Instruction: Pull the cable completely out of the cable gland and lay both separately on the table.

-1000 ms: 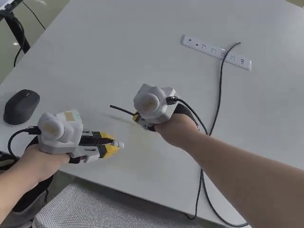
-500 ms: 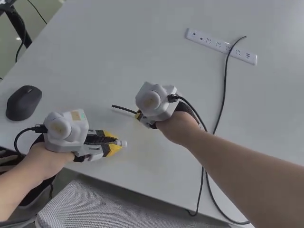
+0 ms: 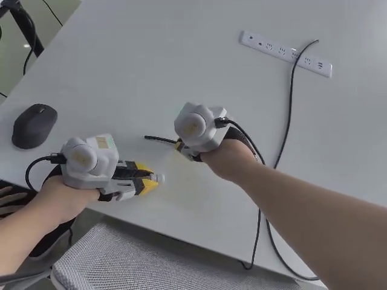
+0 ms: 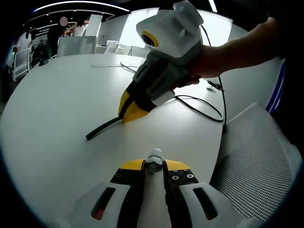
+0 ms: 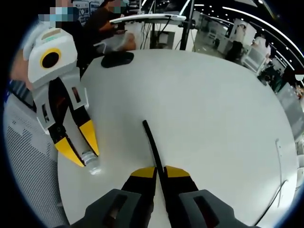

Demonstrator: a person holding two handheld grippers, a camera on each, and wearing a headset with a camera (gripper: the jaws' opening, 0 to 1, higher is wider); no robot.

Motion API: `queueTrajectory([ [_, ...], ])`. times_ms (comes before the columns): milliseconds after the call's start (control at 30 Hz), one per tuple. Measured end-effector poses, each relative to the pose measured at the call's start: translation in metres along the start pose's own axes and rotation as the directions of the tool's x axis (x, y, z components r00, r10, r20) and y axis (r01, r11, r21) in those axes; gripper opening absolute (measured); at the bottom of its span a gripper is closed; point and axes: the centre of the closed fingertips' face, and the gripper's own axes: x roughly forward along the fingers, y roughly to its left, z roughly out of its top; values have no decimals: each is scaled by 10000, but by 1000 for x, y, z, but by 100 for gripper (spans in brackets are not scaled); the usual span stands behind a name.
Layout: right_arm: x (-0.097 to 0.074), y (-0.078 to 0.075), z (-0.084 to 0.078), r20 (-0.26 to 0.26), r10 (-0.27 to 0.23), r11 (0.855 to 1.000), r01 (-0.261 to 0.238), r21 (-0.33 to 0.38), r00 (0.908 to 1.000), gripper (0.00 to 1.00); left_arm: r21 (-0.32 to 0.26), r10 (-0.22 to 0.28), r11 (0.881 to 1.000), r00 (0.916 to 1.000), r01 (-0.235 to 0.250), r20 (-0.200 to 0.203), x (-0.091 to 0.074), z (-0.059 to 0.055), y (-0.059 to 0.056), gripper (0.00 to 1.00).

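My left gripper (image 3: 152, 179) is shut on the small white cable gland (image 4: 154, 157), which pokes out past its yellow jaw tips; the gland (image 5: 90, 162) also appears in the right gripper view. A short black cable (image 3: 159, 139) lies low over the white table, free of the gland, one end pinched in my shut right gripper (image 5: 159, 171). From those jaws the cable (image 5: 152, 142) runs forward, its far end bare. The right gripper (image 4: 133, 107) faces the left one, a short gap between them. The cable (image 4: 102, 128) hangs close to the tabletop.
A black mouse (image 3: 34, 124) rests at the table's left edge. A white power strip (image 3: 286, 54) lies at the back right, its black cord (image 3: 289, 103) trailing toward the front edge. A grey mesh chair (image 3: 133, 263) stands below the table front.
The head camera has shifted slightly. Both grippers hold almost the same places, with the left one a little further right, and the cable and gland stay apart.
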Motion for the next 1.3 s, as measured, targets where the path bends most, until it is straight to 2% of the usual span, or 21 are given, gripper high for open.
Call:
queueTrajectory([
  [367, 1, -3, 0, 37, -51, 9999, 51, 119, 10000, 3, -1, 7, 10000, 10000, -7, -29, 1, -2, 1, 16],
  [833, -1, -8, 0, 43, -341, 9993, 341, 156, 9994, 11, 26, -5, 10000, 10000, 5, 13, 1, -1, 2, 21],
  [1033, -10, -14, 4, 317, -499, 9971, 480, 588, 9983, 16, -11, 49, 10000, 9999, -49, 119, 0, 4, 3, 22],
  [1300, -30, -19, 6, 683, -686, 9917, 606, 1130, 9953, 22, 25, 49, 10000, 9999, -49, 103, -2, 4, 2, 25],
])
